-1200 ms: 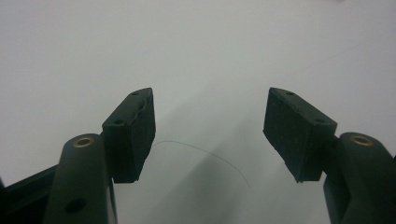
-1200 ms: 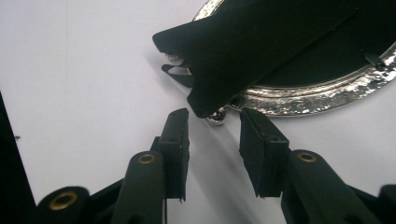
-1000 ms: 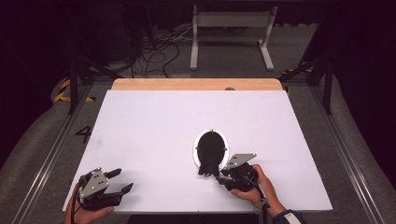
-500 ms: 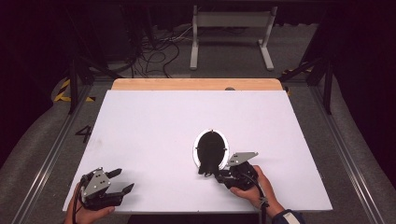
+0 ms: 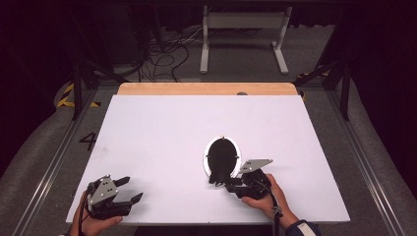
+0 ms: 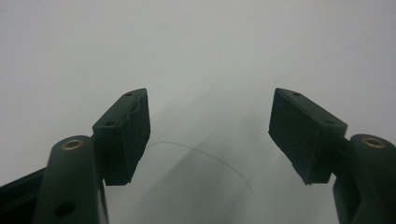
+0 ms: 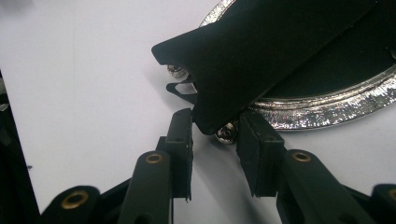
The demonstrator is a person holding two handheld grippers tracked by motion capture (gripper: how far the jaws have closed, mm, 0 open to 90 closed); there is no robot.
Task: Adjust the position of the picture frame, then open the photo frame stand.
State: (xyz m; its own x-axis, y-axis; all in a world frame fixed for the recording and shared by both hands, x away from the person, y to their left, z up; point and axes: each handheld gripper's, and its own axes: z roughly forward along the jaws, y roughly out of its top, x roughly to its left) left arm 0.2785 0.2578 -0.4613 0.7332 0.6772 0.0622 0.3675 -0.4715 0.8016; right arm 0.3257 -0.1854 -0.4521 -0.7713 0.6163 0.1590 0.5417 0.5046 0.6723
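Note:
An oval frame (image 5: 222, 153) with a silver rim (image 7: 322, 109) and a black back lies on the white table (image 5: 162, 132), right of centre. A black stand flap (image 7: 261, 51) juts from its near end. My right gripper (image 5: 226, 183) points left at that end. In the right gripper view the jaws (image 7: 215, 126) sit on either side of the flap's lower corner with the pads against it; they have just been opening a little. A screw (image 7: 226, 133) shows beside the right pad. My left gripper (image 5: 132, 189) rests at the table's near left corner, open (image 6: 210, 126) with nothing between its fingers.
A wooden strip (image 5: 206, 88) runs along the table's far edge. Beyond it stand a metal frame (image 5: 243, 29) and loose cables (image 5: 162, 54) on the floor. A thin hair-like line (image 6: 205, 156) lies on the table under my left gripper.

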